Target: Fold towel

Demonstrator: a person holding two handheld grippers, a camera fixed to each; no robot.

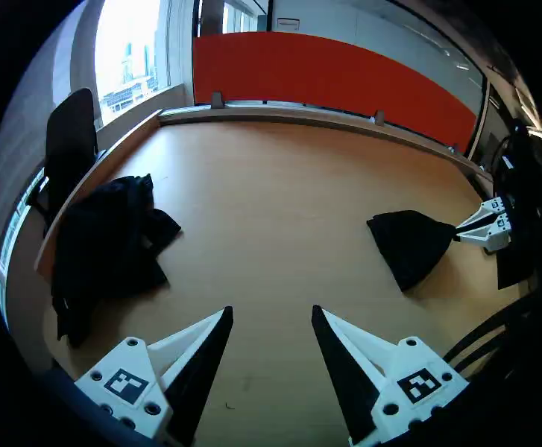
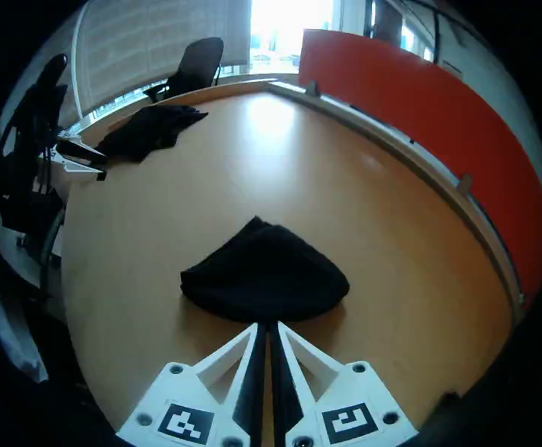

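Black towel bunched just ahead of right tool, which is clamped on its near edge; my left tool gapes, empty. Opening step, I judge: next, left takes another corner.

Daylight from blown-out windows, soft glare on wooden table, strong fisheye bending at edges, dim corners

- Two white plastic grippers: left gripper, right gripper.
- One small black bunched towel, near right.
- One larger black cloth heap, far left.
- One black office chair.
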